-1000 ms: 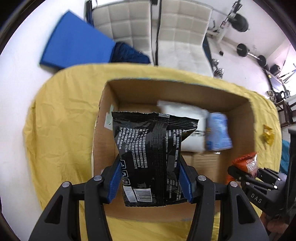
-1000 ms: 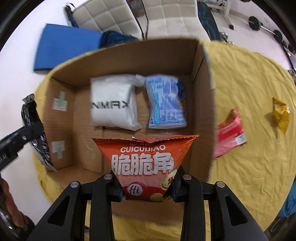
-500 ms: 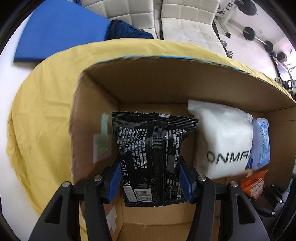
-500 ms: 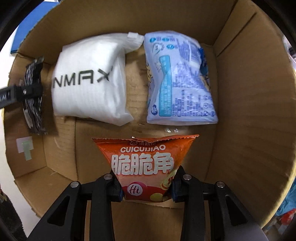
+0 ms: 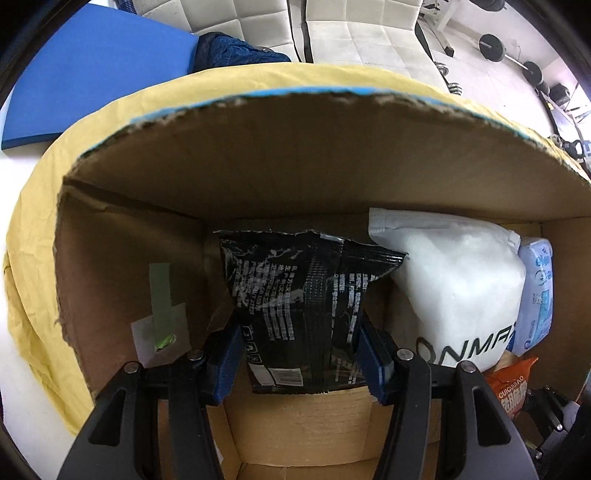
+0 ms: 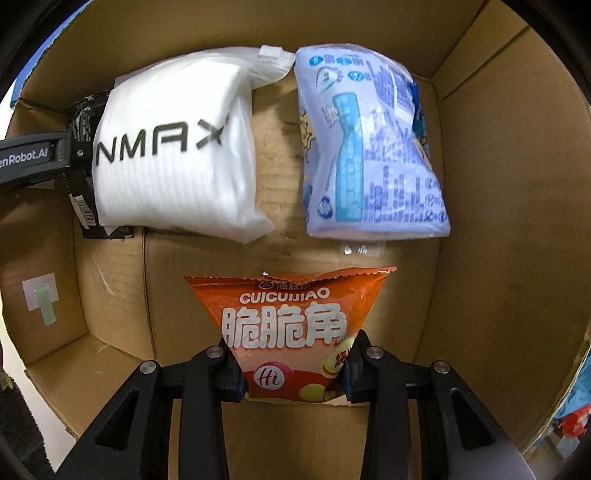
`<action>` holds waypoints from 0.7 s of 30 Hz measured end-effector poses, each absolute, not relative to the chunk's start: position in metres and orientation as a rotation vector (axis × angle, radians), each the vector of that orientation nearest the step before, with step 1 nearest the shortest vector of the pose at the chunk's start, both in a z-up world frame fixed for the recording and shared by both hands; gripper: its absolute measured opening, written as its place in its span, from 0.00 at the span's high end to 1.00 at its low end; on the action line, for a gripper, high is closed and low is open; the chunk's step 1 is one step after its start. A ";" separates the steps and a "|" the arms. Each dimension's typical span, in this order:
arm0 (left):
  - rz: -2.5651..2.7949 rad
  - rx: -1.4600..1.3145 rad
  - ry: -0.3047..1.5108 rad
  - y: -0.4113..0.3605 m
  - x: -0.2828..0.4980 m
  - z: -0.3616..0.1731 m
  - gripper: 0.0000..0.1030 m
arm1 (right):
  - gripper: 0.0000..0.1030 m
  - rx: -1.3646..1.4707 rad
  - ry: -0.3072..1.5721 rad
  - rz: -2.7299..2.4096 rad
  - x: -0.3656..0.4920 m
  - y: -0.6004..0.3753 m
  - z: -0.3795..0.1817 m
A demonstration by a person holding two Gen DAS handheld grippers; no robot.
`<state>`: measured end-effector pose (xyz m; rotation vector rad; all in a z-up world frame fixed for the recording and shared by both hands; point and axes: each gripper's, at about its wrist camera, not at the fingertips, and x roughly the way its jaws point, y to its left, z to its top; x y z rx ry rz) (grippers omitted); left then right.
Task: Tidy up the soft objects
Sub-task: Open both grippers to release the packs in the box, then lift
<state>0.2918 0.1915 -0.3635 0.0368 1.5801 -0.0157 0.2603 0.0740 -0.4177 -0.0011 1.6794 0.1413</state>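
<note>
My left gripper is shut on a black snack bag and holds it low inside the cardboard box, at its left end beside a white pack. My right gripper is shut on an orange chip bag and holds it inside the same box, in front of the white pack and a light blue packet. The black bag and the left gripper's arm show at the left of the right wrist view. The orange bag shows at the lower right of the left wrist view.
The box stands on a yellow cloth. A blue mat and white padded chairs lie beyond the table, with gym weights on the floor. Green tape marks the box's left wall.
Both grippers have moved down and forward, deeper into the box, each with its bag. The black bag's top now bends against the box's far left corner.
</note>
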 end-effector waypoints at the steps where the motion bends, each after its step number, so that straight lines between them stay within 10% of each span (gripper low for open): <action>1: -0.015 0.042 1.581 0.190 0.292 -0.364 0.47 | 0.62 -0.002 1.677 0.141 0.250 0.076 -0.418; 14: 0.003 0.024 1.623 0.191 0.302 -0.368 0.45 | 0.40 -0.020 1.655 0.111 0.252 0.073 -0.417; 21: -0.004 -0.003 1.587 0.190 0.292 -0.353 0.23 | 0.28 -0.009 1.626 0.112 0.248 0.065 -0.402</action>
